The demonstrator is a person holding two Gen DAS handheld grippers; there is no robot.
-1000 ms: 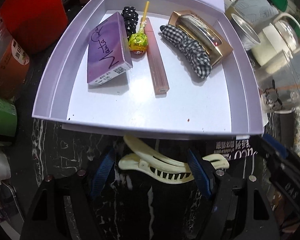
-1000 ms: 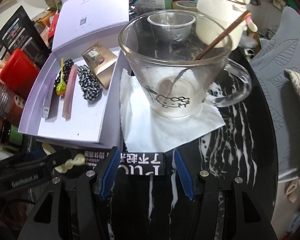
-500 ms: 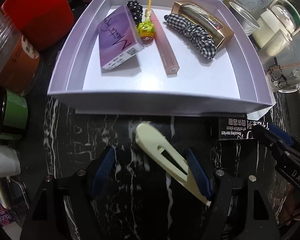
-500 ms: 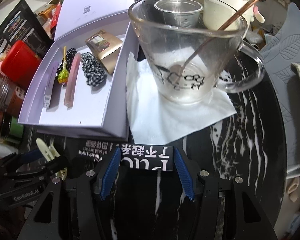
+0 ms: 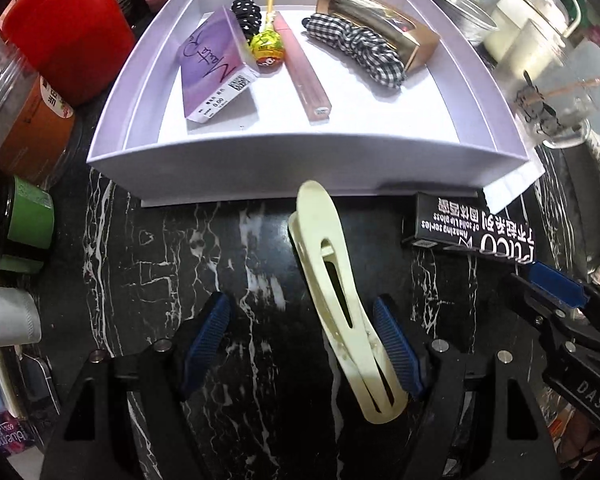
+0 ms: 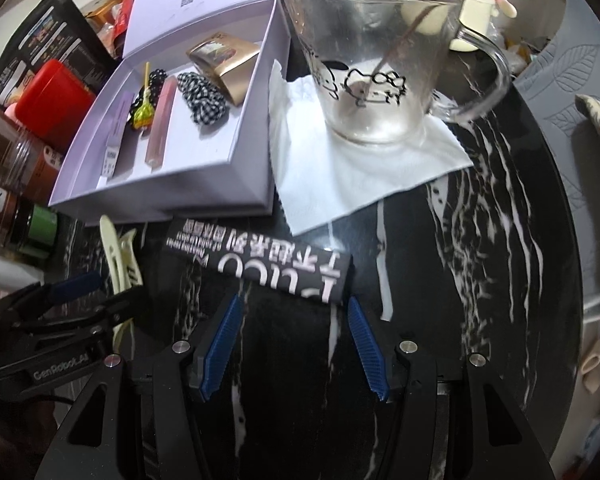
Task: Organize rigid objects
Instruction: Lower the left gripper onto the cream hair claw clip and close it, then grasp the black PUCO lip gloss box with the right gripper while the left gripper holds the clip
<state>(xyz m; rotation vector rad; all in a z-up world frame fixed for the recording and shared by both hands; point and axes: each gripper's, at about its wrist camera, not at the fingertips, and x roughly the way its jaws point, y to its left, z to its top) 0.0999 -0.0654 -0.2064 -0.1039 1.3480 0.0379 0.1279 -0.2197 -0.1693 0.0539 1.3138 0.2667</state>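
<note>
Only my right wrist view shows my right gripper (image 6: 294,344) spread wide behind the black lip-gloss box (image 6: 256,266), while my left gripper (image 5: 300,340), agape, straddles the cream hair clip (image 5: 336,280) before the white box (image 5: 300,156) holding lollipop (image 5: 267,49) and scrunchie (image 5: 354,50).

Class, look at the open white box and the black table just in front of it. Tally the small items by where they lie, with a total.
In the white box: 6
On the table in front of it, cream hair clip and black carton: 2
Total: 8
</note>
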